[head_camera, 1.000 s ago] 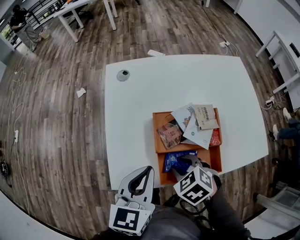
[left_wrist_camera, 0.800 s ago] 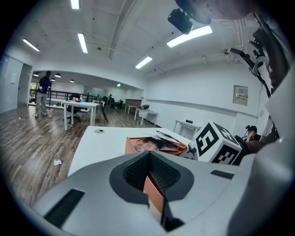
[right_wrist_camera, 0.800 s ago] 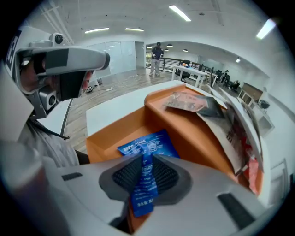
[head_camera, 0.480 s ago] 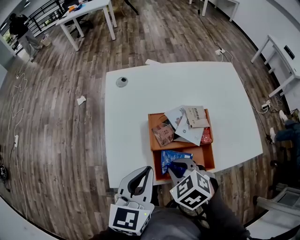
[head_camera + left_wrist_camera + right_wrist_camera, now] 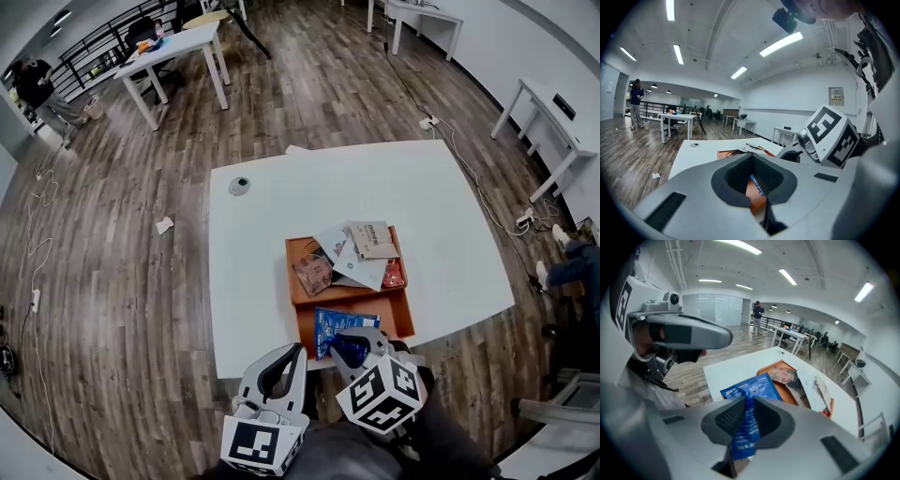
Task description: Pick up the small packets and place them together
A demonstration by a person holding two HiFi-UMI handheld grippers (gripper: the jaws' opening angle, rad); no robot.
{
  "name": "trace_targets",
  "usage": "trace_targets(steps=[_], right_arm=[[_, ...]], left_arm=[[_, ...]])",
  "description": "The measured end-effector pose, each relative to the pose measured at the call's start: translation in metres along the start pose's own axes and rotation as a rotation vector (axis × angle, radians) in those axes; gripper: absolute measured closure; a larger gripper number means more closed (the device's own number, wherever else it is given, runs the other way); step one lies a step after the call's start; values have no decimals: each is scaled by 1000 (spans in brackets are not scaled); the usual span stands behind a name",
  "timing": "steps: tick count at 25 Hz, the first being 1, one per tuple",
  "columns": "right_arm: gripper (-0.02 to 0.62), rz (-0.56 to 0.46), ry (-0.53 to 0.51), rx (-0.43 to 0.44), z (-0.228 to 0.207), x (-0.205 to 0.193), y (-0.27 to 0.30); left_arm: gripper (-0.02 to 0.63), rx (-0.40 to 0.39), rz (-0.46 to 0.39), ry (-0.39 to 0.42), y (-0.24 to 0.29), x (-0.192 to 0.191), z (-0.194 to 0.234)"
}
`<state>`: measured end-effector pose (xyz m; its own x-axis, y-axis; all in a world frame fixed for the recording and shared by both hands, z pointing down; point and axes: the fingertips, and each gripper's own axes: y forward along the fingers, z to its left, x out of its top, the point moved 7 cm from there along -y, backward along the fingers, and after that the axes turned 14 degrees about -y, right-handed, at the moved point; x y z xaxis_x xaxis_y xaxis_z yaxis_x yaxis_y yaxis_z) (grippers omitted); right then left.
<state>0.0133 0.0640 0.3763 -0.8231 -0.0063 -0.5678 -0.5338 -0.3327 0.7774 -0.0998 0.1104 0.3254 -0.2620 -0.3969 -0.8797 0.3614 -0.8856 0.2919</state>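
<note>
Lifting the blue packet [image 5: 339,325] out of the orange tray's [image 5: 401,317] near compartment looks like the step in hand. The right gripper's [image 5: 361,339] fingers have just been closing and now pinch the packet's near edge, with the rest of it hanging over that compartment. The other packets [image 5: 354,255] lie heaped in the far compartment. Next, I judge, the blue packet needs carrying over the divider and setting on that heap, gripped firmly because it looks thin and floppy. The right gripper slants steeply down toward the tray. The left gripper [image 5: 294,354] sits just beside it, nearly level, fingers together and empty, by the bench's [image 5: 272,206] near edge.
</note>
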Motion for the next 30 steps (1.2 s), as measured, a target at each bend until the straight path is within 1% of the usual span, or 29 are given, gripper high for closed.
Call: trace_targets(steps=[3,7,11,14,18,22,30], right_arm=[[531,-38,-3,-24,-4,7,-13],[531,-87,-22,-65,-22,19,-27],[531,-97,-50,-74,-47,29,-20],[531,-88,-62,-83,-67,38,-11],[531,-70,-77,-87,-91,53,6],[531,-26,-96,-84,-109,61,29],[531,60,-105,-38,-113,59,66]], left_arm=[[603,8,-6,-1,-1,-1,-1],[603,20,-10,-6,8,1,0],[603,31,-19,-20,26,11,7],[603,35,-29,-24,40,24,17],[603,50,-19,-40,56,37,40],[603,56,-6,-61,74,46,61],[603,62,33,-111,92,45,92]])
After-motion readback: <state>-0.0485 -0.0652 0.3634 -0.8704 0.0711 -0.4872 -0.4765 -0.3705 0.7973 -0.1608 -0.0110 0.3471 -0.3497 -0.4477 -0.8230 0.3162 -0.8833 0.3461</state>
